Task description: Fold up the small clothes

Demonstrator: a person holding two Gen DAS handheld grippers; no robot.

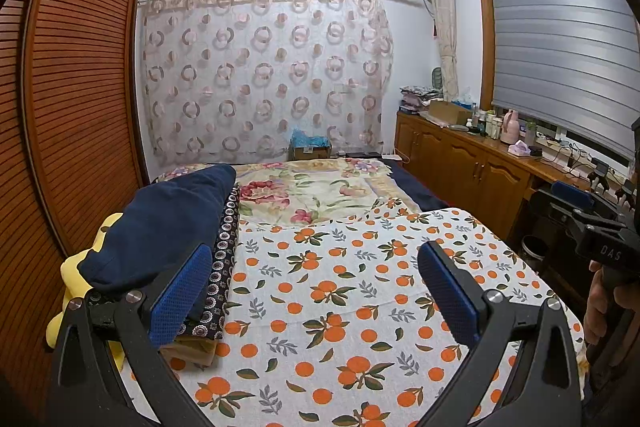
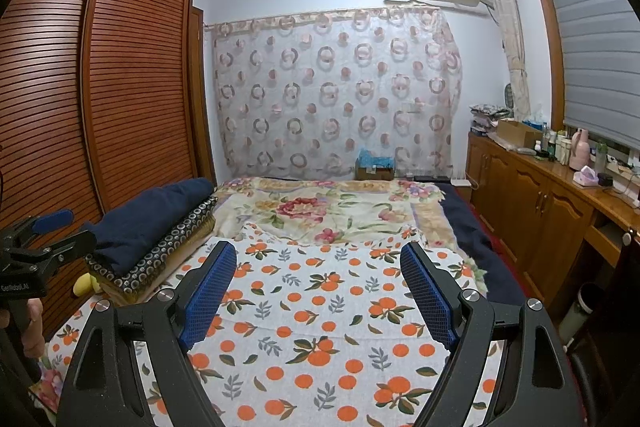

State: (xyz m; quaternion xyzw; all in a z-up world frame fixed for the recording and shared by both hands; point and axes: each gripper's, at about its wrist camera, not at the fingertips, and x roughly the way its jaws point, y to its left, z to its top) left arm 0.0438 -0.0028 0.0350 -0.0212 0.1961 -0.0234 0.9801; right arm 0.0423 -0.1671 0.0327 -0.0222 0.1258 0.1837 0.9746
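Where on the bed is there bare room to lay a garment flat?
The orange-print sheet lies bare ahead of both open grippers, left gripper and right gripper. It is bordered by the floral blanket beyond. The wardrobe side is crowded: navy pillow atop a patterned cushion.

Through the right wrist camera we see the right gripper (image 2: 316,291) with jaws spread wide, nothing between its blue pads (image 2: 210,293), above the orange-print cloth (image 2: 320,327) covering the bed's near end. A navy pillow (image 2: 154,213) lies on folded fabrics (image 2: 160,249) at the bed's left edge. The left gripper (image 2: 44,235) enters from the left.
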